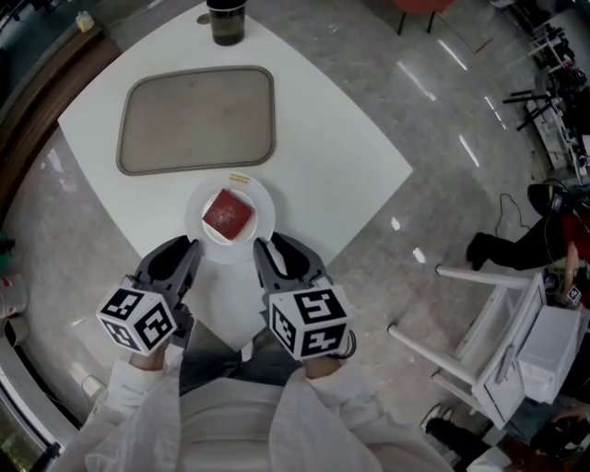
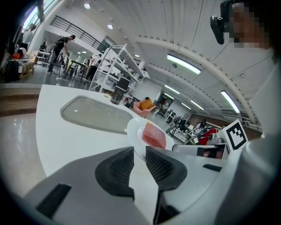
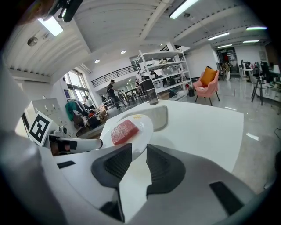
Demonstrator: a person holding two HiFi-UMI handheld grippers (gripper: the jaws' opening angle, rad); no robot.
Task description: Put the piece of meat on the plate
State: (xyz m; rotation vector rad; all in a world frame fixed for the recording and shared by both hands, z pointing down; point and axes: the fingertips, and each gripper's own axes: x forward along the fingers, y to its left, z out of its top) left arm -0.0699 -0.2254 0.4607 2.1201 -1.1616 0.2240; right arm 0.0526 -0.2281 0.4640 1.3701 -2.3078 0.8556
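A red block of meat (image 1: 228, 214) lies on a small round white plate (image 1: 261, 232) near the closest corner of the white table (image 1: 350, 157). My left gripper (image 1: 177, 247) hangs just short of the plate's near left side, and my right gripper (image 1: 277, 244) just short of its near right side. Both stand open with nothing between their pads. In the left gripper view, the meat (image 2: 153, 135) and plate (image 2: 134, 131) sit beyond the left gripper (image 2: 139, 151). In the right gripper view, the meat (image 3: 125, 131) on the plate (image 3: 144, 130) lies ahead of the right gripper (image 3: 139, 151).
A grey tray (image 1: 196, 120) lies behind the plate, and a dark cup (image 1: 226, 20) stands at the table's far corner. A white chair (image 1: 489, 341) stands on the shiny floor to the right. My legs show below the table's corner.
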